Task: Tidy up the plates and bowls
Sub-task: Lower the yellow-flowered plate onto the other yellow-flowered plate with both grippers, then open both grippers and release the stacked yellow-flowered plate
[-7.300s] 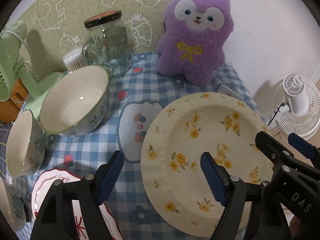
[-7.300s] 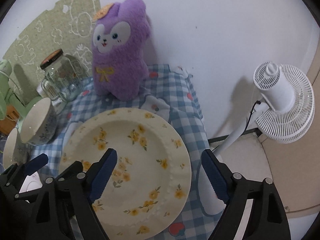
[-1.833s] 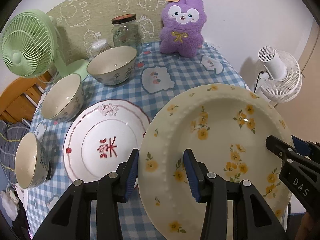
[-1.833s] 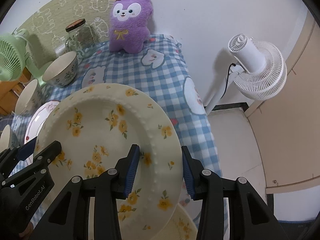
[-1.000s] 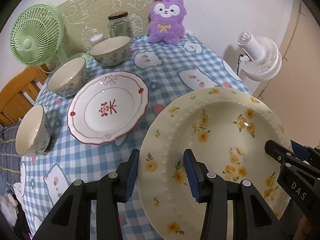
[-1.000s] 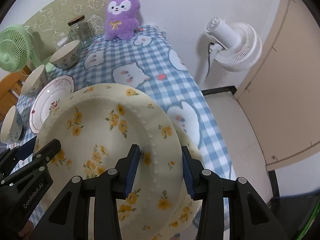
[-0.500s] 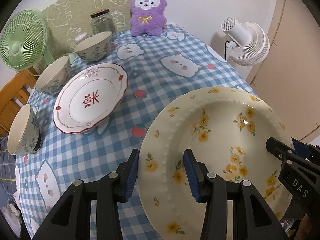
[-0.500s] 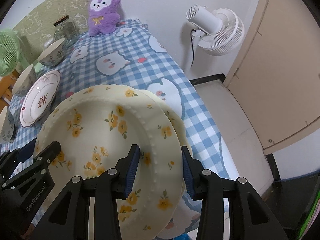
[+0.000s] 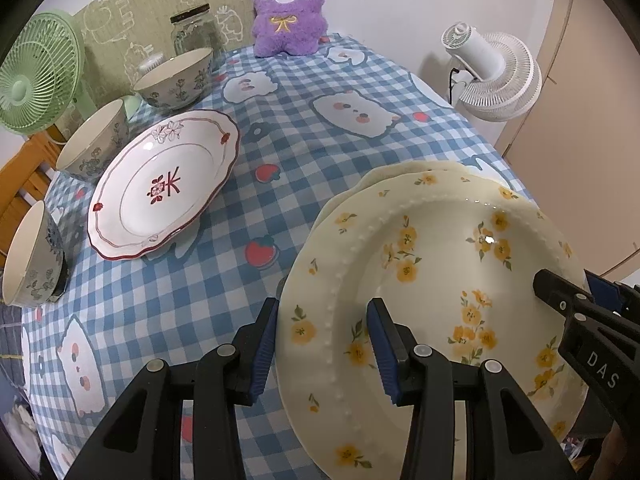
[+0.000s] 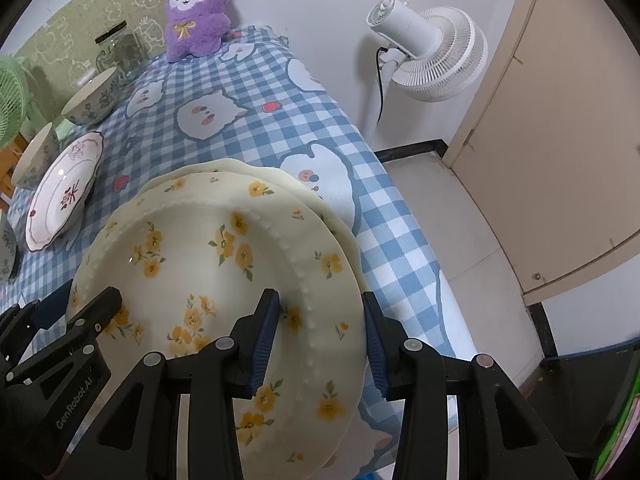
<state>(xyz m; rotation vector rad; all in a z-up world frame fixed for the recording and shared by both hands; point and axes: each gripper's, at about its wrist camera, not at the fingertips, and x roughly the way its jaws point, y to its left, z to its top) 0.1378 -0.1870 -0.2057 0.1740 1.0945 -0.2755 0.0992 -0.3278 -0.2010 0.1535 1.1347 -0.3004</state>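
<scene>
A cream plate with yellow flowers (image 9: 440, 264) (image 10: 224, 264) is held between both grippers. My left gripper (image 9: 322, 344) is shut on its left rim and my right gripper (image 10: 318, 334) is shut on its right rim. Just beneath it a second cream plate (image 9: 404, 170) (image 10: 256, 172) lies on the checked tablecloth (image 9: 280, 136) near the table's right edge; only its far rim shows. A white plate with red trim (image 9: 160, 188) (image 10: 62, 196) sits to the left. Three floral bowls (image 9: 176, 78) (image 9: 94, 144) (image 9: 28, 256) line the left side.
A purple plush toy (image 9: 288, 8) and a glass jar (image 9: 194, 32) stand at the far end. A green fan (image 9: 34, 76) is at the left, a white fan (image 9: 492, 76) stands off the table's right edge, above bare floor (image 10: 452, 208).
The flowered plate, held by both grippers, has travelled back toward the near right of the table and come down. The second cream plate has come into view just under it.
</scene>
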